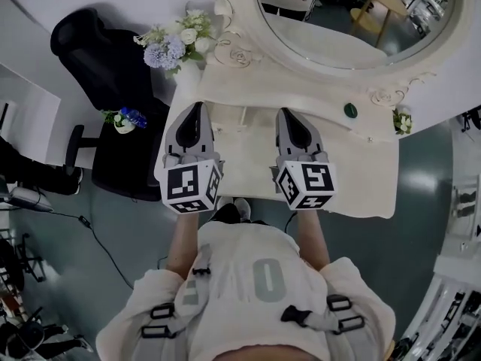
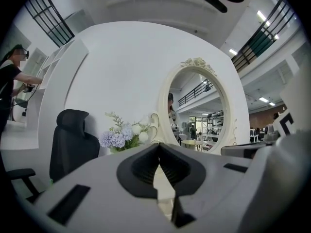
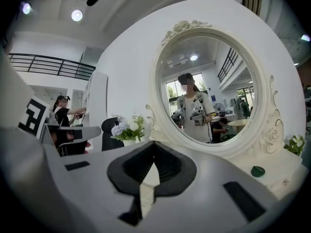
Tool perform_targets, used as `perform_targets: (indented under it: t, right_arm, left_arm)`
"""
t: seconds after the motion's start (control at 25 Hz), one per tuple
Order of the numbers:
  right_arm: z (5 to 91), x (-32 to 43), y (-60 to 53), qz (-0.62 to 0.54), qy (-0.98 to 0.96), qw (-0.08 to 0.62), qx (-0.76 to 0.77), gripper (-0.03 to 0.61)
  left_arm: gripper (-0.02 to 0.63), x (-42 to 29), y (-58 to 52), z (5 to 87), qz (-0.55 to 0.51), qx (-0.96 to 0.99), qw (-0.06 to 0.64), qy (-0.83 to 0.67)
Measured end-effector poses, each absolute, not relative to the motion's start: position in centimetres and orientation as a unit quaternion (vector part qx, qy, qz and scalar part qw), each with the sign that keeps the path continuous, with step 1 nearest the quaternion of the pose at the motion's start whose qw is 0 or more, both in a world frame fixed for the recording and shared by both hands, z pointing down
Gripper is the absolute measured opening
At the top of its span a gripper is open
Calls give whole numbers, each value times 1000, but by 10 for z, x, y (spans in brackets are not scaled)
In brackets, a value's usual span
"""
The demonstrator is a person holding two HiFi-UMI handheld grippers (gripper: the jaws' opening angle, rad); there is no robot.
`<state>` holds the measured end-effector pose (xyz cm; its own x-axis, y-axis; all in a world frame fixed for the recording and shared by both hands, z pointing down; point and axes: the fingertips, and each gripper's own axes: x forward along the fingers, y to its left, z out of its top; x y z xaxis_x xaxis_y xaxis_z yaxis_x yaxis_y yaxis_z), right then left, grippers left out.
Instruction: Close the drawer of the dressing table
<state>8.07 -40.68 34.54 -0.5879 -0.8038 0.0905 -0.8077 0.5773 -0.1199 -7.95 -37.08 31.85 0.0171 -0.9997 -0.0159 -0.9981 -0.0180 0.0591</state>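
Observation:
The cream dressing table (image 1: 361, 171) stands in front of me under its oval mirror (image 1: 353, 21). No drawer sticks out from it in the head view; its front is hidden below the top's near edge. Both grippers are held level over the table top, side by side, pointing at the mirror. The left gripper (image 1: 197, 105) (image 2: 159, 144) is shut with nothing in it. The right gripper (image 1: 285, 111) (image 3: 154, 143) has its tips together as well and holds nothing. In the right gripper view the mirror (image 3: 209, 81) reflects the person holding the grippers.
A vase of white and lilac flowers (image 1: 174, 45) stands at the table's back left. A small green lid (image 1: 350, 110) and a little flower pot (image 1: 403, 122) sit at the right. A black office chair (image 1: 113, 74) stands left of the table; another person (image 2: 9, 91) is far left.

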Motion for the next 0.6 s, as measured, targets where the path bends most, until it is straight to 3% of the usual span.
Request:
perform_targets:
  t: [0.6]
  right_arm:
    - [352,76,-406,83,-873,29,480,8]
  left_arm:
    - [21,-97,-379,336,-11,731,42,-681]
